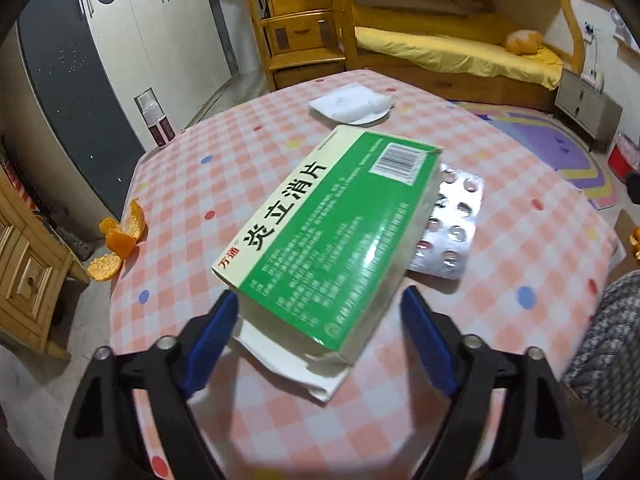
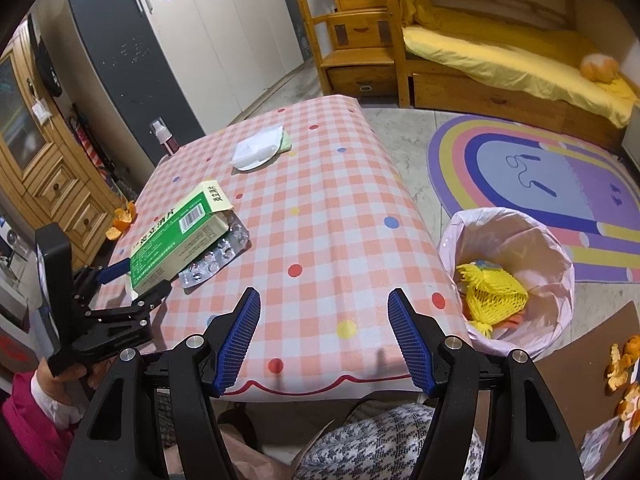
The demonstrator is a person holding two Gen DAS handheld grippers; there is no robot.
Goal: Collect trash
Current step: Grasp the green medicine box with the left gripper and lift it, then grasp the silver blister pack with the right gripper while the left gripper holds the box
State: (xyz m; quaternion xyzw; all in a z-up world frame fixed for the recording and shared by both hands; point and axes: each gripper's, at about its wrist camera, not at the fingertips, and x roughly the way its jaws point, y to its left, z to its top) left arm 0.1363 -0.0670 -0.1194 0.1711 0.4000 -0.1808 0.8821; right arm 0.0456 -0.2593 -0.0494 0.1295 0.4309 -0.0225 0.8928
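Observation:
A green medicine box (image 1: 336, 232) (image 2: 180, 232) lies on the checked table (image 2: 340, 208), its near flap torn open. A silver blister pack (image 1: 452, 220) (image 2: 216, 260) sticks out from under its right side. My left gripper (image 1: 319, 292) (image 2: 142, 278) is open and straddles the box's near end; the left pad sits at the box's corner, the right pad stands clear of it. My right gripper (image 2: 324, 293) hangs open and empty over the table's near edge. Orange peel (image 1: 120, 236) (image 2: 120, 220) lies at the table's left edge.
A white plate with tissue (image 1: 352, 104) (image 2: 256, 148) sits at the far end, a spray bottle (image 1: 156, 120) at the far left corner. Right of the table stands a bin with a pink liner (image 2: 520, 240) holding a yellow net (image 2: 492, 292). More peel (image 2: 624, 372) lies on the floor.

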